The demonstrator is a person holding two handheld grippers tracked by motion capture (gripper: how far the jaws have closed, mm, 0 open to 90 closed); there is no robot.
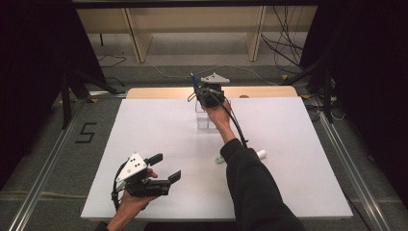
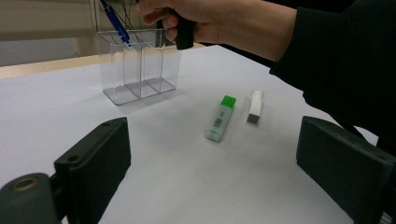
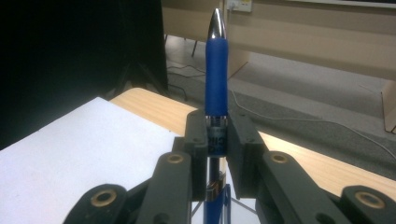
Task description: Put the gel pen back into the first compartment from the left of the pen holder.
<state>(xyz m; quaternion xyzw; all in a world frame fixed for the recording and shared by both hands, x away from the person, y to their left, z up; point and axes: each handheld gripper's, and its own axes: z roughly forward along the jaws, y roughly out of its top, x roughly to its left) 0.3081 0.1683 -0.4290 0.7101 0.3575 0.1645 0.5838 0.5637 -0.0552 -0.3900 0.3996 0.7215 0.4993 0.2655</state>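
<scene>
Our right gripper (image 3: 217, 140) has its jaws clamped narrow on the barrel of a blue pen (image 3: 216, 74), just below the rubbery blue grip sleeve, with the chrome tip pointing away from us. In the high view that gripper sits at the far middle of the desk (image 1: 159, 144), right over the clear three-compartment holder (image 2: 139, 65), and the pen slants above the holder's rim; we cannot tell whether its lower end is already inside a compartment.

We judge the pen light and stiff, its plastic barrel smooth and a little slippery, so a hold near the soft sleeve is the safer place. The holder looks like thin, light acrylic and may slide or tip if the pen knocks a wall.

Our left gripper (image 1: 161, 169) hovers near the front left of the desk, jaws spread wide with nothing between them. A green-capped highlighter (image 2: 221, 118) and a small white stick (image 2: 256, 106) lie flat beside each other, apart from the holder.
</scene>
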